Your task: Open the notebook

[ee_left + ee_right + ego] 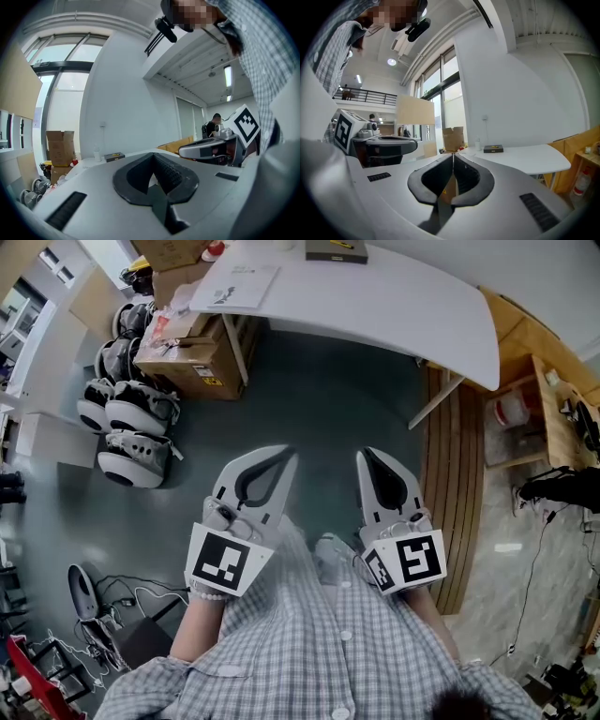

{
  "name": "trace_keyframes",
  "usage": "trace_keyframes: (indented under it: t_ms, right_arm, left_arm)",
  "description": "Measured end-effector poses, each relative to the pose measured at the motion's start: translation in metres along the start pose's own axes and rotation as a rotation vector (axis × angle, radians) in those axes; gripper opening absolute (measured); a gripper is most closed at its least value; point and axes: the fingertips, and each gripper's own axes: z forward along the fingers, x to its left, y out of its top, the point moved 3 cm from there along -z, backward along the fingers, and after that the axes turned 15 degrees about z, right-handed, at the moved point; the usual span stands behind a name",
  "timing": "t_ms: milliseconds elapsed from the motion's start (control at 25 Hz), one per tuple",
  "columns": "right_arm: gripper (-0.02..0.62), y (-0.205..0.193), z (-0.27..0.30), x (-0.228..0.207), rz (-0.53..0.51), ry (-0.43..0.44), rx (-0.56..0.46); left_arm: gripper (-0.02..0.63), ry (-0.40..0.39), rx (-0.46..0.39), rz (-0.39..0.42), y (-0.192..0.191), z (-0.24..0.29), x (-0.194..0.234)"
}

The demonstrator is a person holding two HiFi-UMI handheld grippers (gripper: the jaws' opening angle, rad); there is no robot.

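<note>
- Standing on a grey floor [328,399], a person in a checked shirt [319,643] holds both tongs out level, side by side and apart, aimed at a white worktop [394,306].
- Left tongs [286,454]: jaws together at the tips, nothing between them, as the left gripper view [152,154] shows.
- Right tongs [366,454]: jaws likewise together and empty, as seen in the right gripper view [453,154].
- The notebook [336,249] is dark with a yellow mark on top. It lies shut and flat by the worktop's far edge, about midway along it and well apart from both tongs.
- A stretch of floor and the worktop's near edge lie between the tongs and the notebook.
- A printed sheet [234,287] lies near the worktop's left end, and a small bottle [477,143] stands near the notebook.
- A cardboard box [187,357] sits on the floor by the worktop's left legs, with white-and-black rounded shells [131,418] stacked just left of it.
- A slatted wooden platform [448,484] runs along the floor right of the right tongs, reaching under the worktop's right corner.
- Cables [112,615] lie tangled at lower left.
</note>
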Motion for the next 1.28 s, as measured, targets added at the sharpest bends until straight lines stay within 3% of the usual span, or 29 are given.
trace_keyframes:
  t_ms: [320,800,1040,1280]
  right_arm:
    - [0.021,0.003,0.034,0.022,0.038,-0.012,-0.036]
    - [0.021,0.001,0.066,0.054,0.016,-0.016,-0.084]
    - [0.021,0.0,0.074,0.045,0.003,-0.064,-0.075]
    - [0.021,0.001,0.094,0.032,0.002,-0.051,-0.076]
  left_arm:
    - [0.009,-0.011,-0.035,-0.01,-0.013,-0.006,0.042]
    - [0.009,0.002,-0.067,-0.013,-0.031,-0.026,0.085]
    - [0.008,-0.002,-0.067,-0.006,-0.032,-0.021,0.092]
    - [0.008,0.024,-0.056,0.011,-0.038,-0.012,0.103]
